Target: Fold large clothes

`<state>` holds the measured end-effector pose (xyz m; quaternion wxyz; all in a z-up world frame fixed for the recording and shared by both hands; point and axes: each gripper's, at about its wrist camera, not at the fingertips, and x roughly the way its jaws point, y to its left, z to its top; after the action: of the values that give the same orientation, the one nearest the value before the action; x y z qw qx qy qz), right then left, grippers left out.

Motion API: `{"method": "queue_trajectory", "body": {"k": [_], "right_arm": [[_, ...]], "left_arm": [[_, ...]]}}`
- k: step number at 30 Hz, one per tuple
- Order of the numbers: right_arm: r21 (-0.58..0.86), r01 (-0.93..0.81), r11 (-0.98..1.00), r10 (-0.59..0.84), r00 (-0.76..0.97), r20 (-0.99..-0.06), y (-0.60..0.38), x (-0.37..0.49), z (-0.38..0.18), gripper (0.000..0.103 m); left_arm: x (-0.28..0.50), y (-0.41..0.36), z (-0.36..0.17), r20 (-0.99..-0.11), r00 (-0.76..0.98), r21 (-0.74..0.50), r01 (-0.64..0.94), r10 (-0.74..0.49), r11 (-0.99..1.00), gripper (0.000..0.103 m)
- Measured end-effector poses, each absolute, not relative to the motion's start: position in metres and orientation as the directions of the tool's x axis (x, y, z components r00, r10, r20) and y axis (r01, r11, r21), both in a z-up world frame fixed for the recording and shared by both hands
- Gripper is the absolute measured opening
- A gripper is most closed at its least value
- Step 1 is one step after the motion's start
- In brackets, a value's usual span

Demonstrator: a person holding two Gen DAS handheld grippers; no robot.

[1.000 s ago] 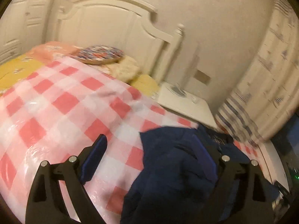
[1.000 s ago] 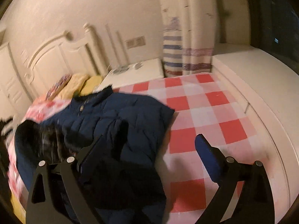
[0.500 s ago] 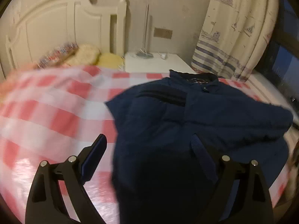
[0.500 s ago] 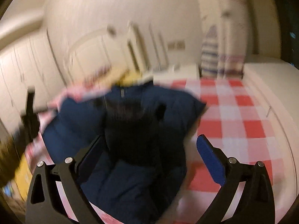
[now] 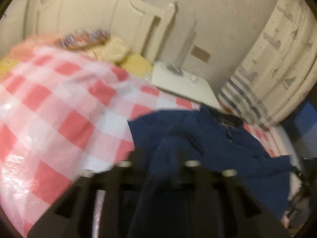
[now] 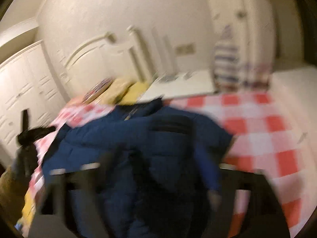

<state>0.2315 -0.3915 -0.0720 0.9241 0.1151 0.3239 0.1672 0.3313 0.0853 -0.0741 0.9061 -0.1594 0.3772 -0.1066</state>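
Both views are motion-blurred; fine detail is unreliable.

**Garment.** The navy jacket (image 5: pixel 208 142) lies crumpled on the red-and-white checked cover (image 5: pixel 59 119) of the bed, toward the side nearest the nightstand (image 5: pixel 184 87) and the striped curtain (image 5: pixel 277 59). Its collar end points toward the nightstand. In the right wrist view the jacket (image 6: pixel 150 144) fills the centre, with bare checked cover (image 6: pixel 267 138) to its right.

**Left gripper.** The left gripper (image 5: pixel 158 158) points forward and downward at the near edge of the jacket. Its jaws are closing. The two fingers stand fairly near each other, and a fold of navy fabric runs between them. Blur hides whether the pads press on the cloth yet, so a firm grip cannot be confirmed.

**Right gripper.** The right gripper (image 6: pixel 158 166) also tilts downward over the jacket, from the opposite side. Its jaws are opening and stand wide apart, one finger at the left of the jacket's bulk, the other at its right edge beside the checked cover. Fabric lies between the fingers, but neither pad visibly presses on it.

**Surroundings.** A cream headboard (image 5: pixel 95 15) stands behind the pillows (image 5: pixel 115 49). At the left edge of the right wrist view a dark object, probably the left gripper, sits beside the bed; blur prevents identification.
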Motion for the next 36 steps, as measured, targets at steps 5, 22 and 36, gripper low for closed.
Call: {"method": "queue_trajectory", "body": {"k": [5, 22, 36], "right_arm": [[0.38, -0.242, 0.893, 0.436, 0.678, -0.592, -0.401, 0.233, -0.092, 0.099], [0.354, -0.249, 0.902, 0.413, 0.737, -0.534, -0.4, 0.222, -0.095, 0.026], [0.239, -0.142, 0.961, 0.241, 0.852, -0.465, -0.398, 0.32, 0.018, 0.019]], "left_arm": [[0.333, 0.08, -0.083, -0.64, 0.639, -0.412, 0.183, -0.427, 0.893, 0.079], [0.344, 0.033, -0.09, -0.663, 0.639, -0.27, 0.283, -0.39, 0.921, 0.013], [0.426, 0.045, 0.031, -0.53, 0.817, -0.162, 0.167, -0.229, 0.973, 0.012]]}}
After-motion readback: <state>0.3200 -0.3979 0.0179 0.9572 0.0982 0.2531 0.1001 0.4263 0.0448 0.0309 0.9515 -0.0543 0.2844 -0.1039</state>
